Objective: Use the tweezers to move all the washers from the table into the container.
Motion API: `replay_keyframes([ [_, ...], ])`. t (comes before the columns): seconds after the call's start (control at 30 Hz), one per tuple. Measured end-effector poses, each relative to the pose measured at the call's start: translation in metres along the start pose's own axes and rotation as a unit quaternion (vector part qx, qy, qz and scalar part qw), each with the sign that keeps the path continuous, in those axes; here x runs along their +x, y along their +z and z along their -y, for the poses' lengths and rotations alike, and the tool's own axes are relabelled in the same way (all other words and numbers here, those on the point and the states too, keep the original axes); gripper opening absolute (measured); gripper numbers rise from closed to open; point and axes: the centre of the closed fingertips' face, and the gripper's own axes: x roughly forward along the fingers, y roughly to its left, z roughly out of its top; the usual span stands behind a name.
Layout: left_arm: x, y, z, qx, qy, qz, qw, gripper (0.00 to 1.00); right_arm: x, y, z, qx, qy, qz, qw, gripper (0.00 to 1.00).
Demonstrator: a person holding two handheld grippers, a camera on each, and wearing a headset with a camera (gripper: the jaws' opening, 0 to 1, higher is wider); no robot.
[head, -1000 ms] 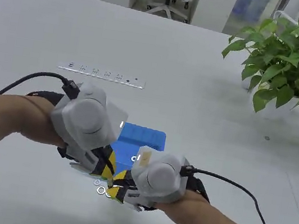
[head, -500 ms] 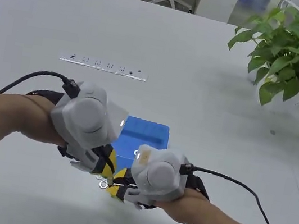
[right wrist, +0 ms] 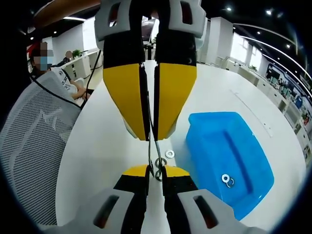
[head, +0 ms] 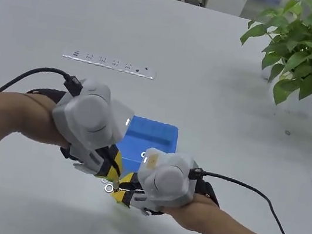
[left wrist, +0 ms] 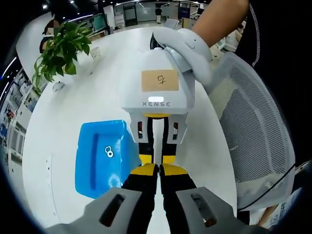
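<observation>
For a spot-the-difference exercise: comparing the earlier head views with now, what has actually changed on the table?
Very little. The whole picture has shifted, which is the headset camera moving. The left gripper, shut on the tweezers, and the right gripper stay nose to nose over the washers beside the blue container. Nothing was visibly taken or let go; power strip and plant stayed put.

container (head: 154, 133) half hidden, plant (head: 309, 49) cropped

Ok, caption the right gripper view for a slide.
The left gripper and right gripper meet tip to tip on the tweezers over loose washers, blue container alongside.
</observation>
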Motion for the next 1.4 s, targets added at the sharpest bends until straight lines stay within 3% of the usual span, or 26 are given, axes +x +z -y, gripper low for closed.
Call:
replay_keyframes([
  [0.43, 0.0002, -0.0003, -0.0069, -0.006, 0.006, 0.004, 1.0000, 0.06, -0.0034, 0.0010, 0.0000, -0.002, -0.005, 0.003, 1.0000, 0.14],
  [0.63, -0.0005, -0.0028, -0.0033, -0.008, 0.004, 0.004, 1.0000, 0.06, -0.0038, 0.0014, -0.0037, -0.012, -0.002, 0.002, 0.9999, 0.16],
  [1.4, 0.0034, 0.0022, -0.0046, -0.006, 0.007, 0.012, 0.9999, 0.06, -0.0055, 0.0027, 0.0002, 0.009, -0.001, 0.001, 1.0000, 0.09],
])
